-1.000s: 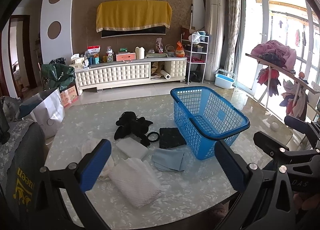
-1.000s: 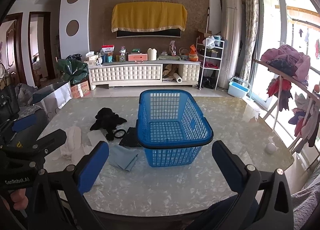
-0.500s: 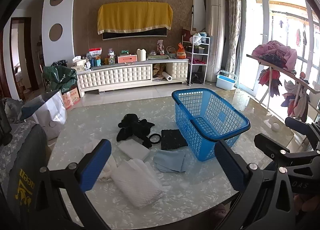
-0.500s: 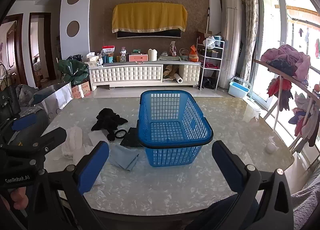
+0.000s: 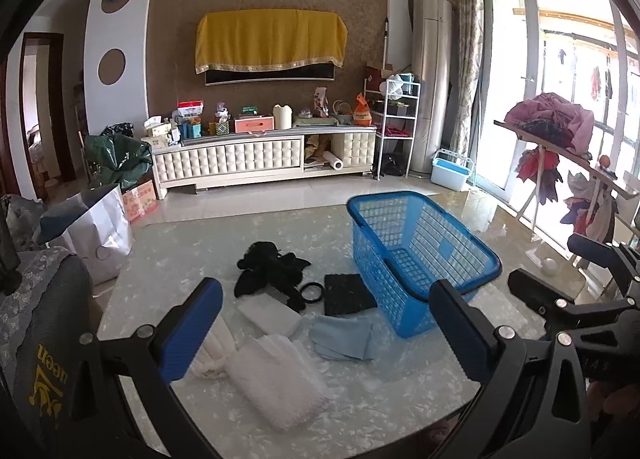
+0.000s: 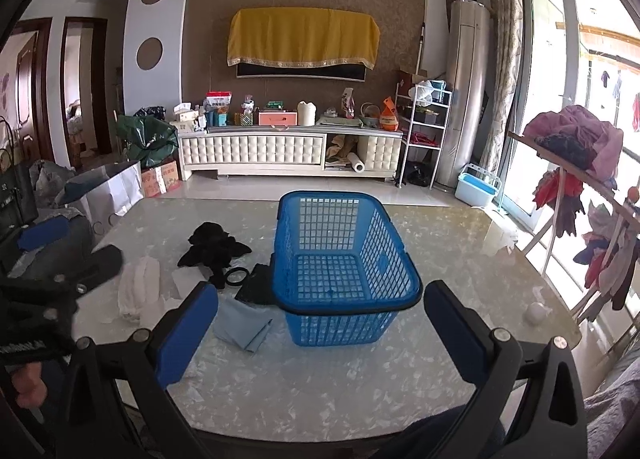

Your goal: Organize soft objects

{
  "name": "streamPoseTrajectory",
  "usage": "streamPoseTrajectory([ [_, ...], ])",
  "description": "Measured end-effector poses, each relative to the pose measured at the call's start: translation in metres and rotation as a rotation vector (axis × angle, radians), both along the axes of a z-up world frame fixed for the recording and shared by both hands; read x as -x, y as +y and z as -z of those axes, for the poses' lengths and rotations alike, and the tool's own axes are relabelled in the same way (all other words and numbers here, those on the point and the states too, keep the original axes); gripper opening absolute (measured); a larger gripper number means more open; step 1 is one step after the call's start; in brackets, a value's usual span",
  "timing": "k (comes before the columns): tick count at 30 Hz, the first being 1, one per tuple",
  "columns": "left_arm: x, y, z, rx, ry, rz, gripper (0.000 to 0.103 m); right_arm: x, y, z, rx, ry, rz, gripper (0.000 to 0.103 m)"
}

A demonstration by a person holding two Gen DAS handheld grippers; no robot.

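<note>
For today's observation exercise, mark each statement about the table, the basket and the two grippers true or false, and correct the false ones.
1. The blue basket is empty. True.
2. The left gripper holds a white towel. False: it is open and holds nothing; the white towel lies on the table.
3. The light blue cloth lies on the table beside the basket. True.
4. The black ring is inside the basket. False: it lies on the table beside the black cloth.
5. The right gripper is open. True.
</note>
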State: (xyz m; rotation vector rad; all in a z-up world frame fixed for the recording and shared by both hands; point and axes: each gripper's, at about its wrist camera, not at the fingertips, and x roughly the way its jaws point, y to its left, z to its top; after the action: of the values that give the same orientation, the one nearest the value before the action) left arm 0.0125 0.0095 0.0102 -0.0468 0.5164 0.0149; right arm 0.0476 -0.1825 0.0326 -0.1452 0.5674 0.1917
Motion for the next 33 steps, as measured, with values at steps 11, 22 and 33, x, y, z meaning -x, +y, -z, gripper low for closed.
streamPoseTrajectory([
  [11, -0.054, 0.084, 0.010, -0.025, 0.102, -0.005, 0.102, -0.058, 0.038, 0.011, 0.051, 0.110, -0.056, 0.103],
  [22, -0.089, 0.153, 0.054, -0.036, 0.247, -0.023, 0.102, -0.100, 0.116, 0.045, 0.098, 0.253, -0.206, 0.103],
  [33, -0.107, 0.192, 0.109, 0.027, 0.393, -0.030, 0.102, -0.117, 0.175, 0.094, 0.154, 0.444, -0.348, 0.103],
])
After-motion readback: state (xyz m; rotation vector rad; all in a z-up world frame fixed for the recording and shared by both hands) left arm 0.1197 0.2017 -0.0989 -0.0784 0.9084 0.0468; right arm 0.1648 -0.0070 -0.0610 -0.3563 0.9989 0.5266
